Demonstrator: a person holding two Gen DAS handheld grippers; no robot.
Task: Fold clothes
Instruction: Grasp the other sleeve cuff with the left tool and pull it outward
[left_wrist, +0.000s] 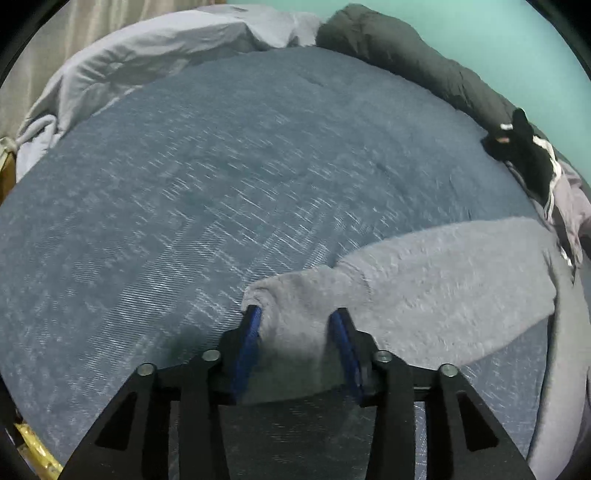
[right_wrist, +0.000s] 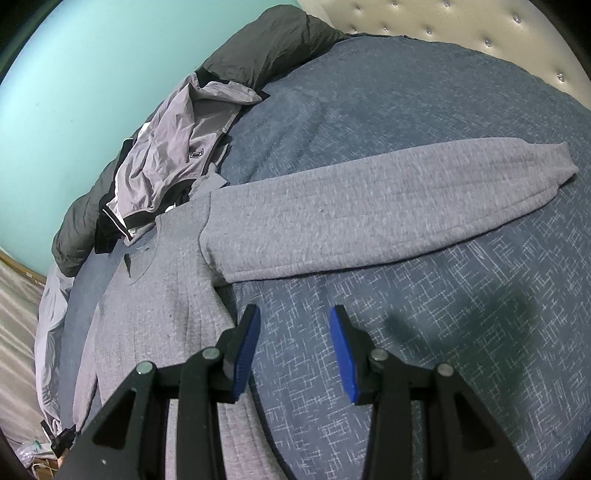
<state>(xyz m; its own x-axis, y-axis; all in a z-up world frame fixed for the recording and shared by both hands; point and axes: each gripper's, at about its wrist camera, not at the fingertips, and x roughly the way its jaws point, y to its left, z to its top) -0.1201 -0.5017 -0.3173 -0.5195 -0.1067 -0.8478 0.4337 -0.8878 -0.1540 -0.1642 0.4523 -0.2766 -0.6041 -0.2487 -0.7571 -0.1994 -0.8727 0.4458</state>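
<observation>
No writing can be read anywhere; the only mark is a small dark patch with a light outline (right_wrist: 197, 153) on the crumpled pale grey jacket with black and white trim (right_wrist: 173, 147), and it is too small to make out. The left gripper (left_wrist: 295, 317) points steeply down at the bed, and the cuff end of one sleeve (left_wrist: 424, 291) of the grey knitted sweater (right_wrist: 155, 295) lies between its blue pads (left_wrist: 251, 332); the cloth fills the gap and touches both pads, so the gripper holds the cuff at a narrow setting. The right gripper (right_wrist: 293, 314) also points down, its jaws stand partly apart with only the bedcover between them, and its left finger sits over the edge of the sweater body. The sweater lies flat on the blue bedcover with white woven lines (right_wrist: 461, 350), its body near the bed edge at the turquoise wall (right_wrist: 74, 74), its other sleeve (right_wrist: 369, 214) stretched out towards the cream tufted headboard (right_wrist: 480, 26). The jacket lies at the sweater's collar, against a dark grey rolled quilt (right_wrist: 288, 40) along the wall edge. In the left wrist view a pale lilac blanket (left_wrist: 147, 55) is bunched at the far edge, and the wide middle of the bedcover is bare.
</observation>
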